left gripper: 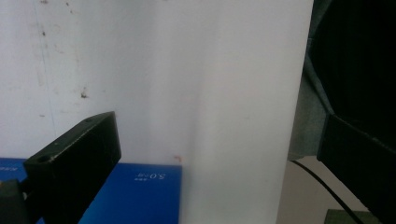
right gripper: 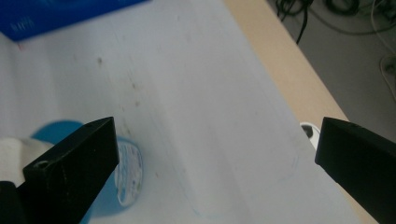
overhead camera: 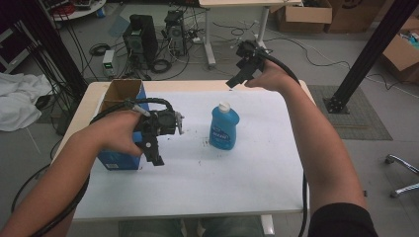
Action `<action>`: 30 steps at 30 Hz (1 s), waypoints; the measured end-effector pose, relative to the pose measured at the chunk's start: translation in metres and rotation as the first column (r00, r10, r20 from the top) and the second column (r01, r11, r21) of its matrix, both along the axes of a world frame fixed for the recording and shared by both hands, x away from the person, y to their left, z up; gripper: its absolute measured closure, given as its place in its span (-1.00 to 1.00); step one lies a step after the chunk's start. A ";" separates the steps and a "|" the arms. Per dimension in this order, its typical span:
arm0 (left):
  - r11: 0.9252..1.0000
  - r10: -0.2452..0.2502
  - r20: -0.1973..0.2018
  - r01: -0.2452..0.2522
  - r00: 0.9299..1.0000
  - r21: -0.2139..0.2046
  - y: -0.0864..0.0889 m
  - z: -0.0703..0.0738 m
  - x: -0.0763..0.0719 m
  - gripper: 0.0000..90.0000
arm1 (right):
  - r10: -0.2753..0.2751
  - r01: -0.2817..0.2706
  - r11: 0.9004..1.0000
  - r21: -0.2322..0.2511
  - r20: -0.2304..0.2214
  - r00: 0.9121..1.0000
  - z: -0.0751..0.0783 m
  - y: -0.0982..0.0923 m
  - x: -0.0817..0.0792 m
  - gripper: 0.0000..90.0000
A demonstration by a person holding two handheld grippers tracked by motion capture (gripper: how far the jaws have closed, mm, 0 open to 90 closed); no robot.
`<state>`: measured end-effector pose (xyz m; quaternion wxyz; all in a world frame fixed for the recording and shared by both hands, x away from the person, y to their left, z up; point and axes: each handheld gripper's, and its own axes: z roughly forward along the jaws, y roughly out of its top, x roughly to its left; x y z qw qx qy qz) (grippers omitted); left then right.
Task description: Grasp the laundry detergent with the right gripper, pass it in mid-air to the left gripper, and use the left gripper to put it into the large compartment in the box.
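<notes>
Scene: a person sits at a white surface (overhead camera: 247, 177) and holds a two-jaw gripper in each hand, seen from above
Bottle: a blue bottle (overhead camera: 224, 127) with a white cap stands upright near the middle of the surface, free of both grippers
Box: an open blue cardboard box (overhead camera: 118, 106) stands at the left edge of the surface, well apart from the bottle
Left gripper: the left gripper (overhead camera: 154, 140) hovers just beside the box, on its bottle side, pointing down towards the surface
Left fingers: spread wide with nothing between them; in the left gripper view they frame bare white surface and a corner of the blue box (left gripper: 135, 193)
Right gripper: the right gripper (overhead camera: 237, 76) is raised over the far edge of the surface, beyond the bottle, angled down towards it
Right fingers: spread wide and empty; in the right gripper view the bottle (right gripper: 112, 177) shows below, partly behind the left-hand finger (right gripper: 74, 168)
Step in hand: judged an approach, with the right gripper lining up above the bottle before any grasp
Next move: it likely calls for lowering the right gripper until the fingers straddle the bottle, then closing on it
Risk: the tall bottle could tip if one finger touches first
</notes>
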<state>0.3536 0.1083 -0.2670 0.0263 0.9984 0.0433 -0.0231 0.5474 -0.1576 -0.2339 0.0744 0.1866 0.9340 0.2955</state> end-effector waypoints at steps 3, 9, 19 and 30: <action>1.000 -0.013 0.005 0.013 1.000 -0.002 -0.001 0.001 -0.001 -1.00 | -0.062 0.059 0.985 0.162 0.010 0.998 -0.001 -0.016 -0.004 -1.00; 0.999 -0.034 0.013 0.034 0.999 -0.013 -0.004 0.002 -0.005 -1.00 | -0.158 0.144 0.940 0.310 0.019 0.987 -0.010 -0.049 -0.017 -1.00; 0.998 -0.055 0.022 0.056 0.998 -0.027 -0.005 0.003 -0.011 -1.00 | -0.230 0.200 0.899 0.390 0.031 0.973 -0.033 -0.096 -0.057 -1.00; 0.997 -0.069 0.040 0.071 0.997 -0.036 -0.001 0.006 -0.017 -1.00 | -0.191 0.157 0.892 0.423 0.038 0.981 -0.063 -0.113 -0.107 -1.00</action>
